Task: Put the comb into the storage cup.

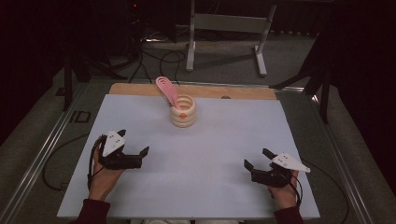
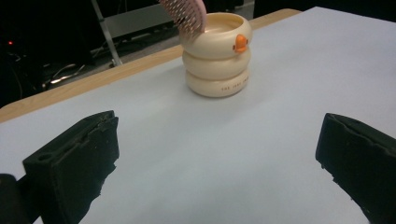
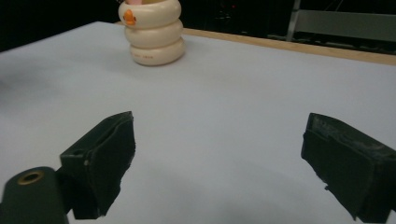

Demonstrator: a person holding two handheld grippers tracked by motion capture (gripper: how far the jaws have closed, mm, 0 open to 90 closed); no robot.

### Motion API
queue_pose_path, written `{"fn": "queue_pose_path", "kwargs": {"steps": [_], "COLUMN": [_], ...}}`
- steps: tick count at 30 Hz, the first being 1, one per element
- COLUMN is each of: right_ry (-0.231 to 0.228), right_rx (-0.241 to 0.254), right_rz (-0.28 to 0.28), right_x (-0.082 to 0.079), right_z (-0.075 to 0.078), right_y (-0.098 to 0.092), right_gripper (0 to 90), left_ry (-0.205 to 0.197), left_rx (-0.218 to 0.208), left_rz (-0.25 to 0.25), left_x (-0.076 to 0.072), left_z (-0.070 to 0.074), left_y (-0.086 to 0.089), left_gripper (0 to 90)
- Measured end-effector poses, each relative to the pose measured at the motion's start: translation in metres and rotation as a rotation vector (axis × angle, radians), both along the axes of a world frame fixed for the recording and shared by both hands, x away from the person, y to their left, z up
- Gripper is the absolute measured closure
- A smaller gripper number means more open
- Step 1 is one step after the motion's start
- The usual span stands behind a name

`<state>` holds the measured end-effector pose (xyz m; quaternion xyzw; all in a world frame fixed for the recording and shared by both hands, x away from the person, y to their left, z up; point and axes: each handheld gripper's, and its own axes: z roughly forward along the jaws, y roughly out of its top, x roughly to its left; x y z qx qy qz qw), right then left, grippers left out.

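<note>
Nearest the person, the left claw (image 1: 135,150) rests low over the white tabletop (image 1: 210,154) on its left side, jaws spread wide and holding nothing. The right claw (image 1: 258,159) sits at the same depth on the right side, also spread wide and empty, well apart from the left one. Both point inward toward the far middle of the tabletop. There, well beyond either claw, a cream ribbed cup (image 1: 183,112) with a small orange mark on its front stands upright. A pink comb (image 1: 166,89) leans out of it, tilted toward the far left.
</note>
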<state>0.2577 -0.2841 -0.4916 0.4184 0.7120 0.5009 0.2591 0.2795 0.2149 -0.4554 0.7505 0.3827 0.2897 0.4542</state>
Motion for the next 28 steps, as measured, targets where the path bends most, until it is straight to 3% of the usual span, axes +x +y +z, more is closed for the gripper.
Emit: {"fn": "queue_pose_path", "kwargs": {"steps": [11, 15, 18, 22, 28], "right_ry": [-0.03, -0.052, -0.066, -0.084, -0.081], "right_rx": [-0.016, -0.014, -0.033, -0.041, -0.039], "right_rz": [0.004, -0.004, -0.021, -0.052, -0.035], "right_x": [0.003, 0.001, -0.002, -0.004, -0.005], "right_z": [0.008, 0.008, 0.006, 0.002, 0.0], "right_y": [0.003, 0.002, 0.001, 0.0, 0.005], "right_gripper": [9.5, 9.5, 9.5, 9.5, 9.4], "left_ry": [-0.028, -0.068, -0.084, -0.088, -0.091], "left_rx": [-0.037, -0.056, -0.077, -0.063, -0.081], "left_rz": [0.037, 0.059, 0.068, 0.075, 0.099], "left_x": [-0.025, -0.033, -0.037, -0.039, -0.04], "left_z": [-0.014, -0.017, -0.019, -0.024, -0.028], "left_y": [0.023, 0.029, 0.031, 0.032, 0.035], "left_gripper": [0.3, 0.3, 0.3, 0.3, 0.4]}}
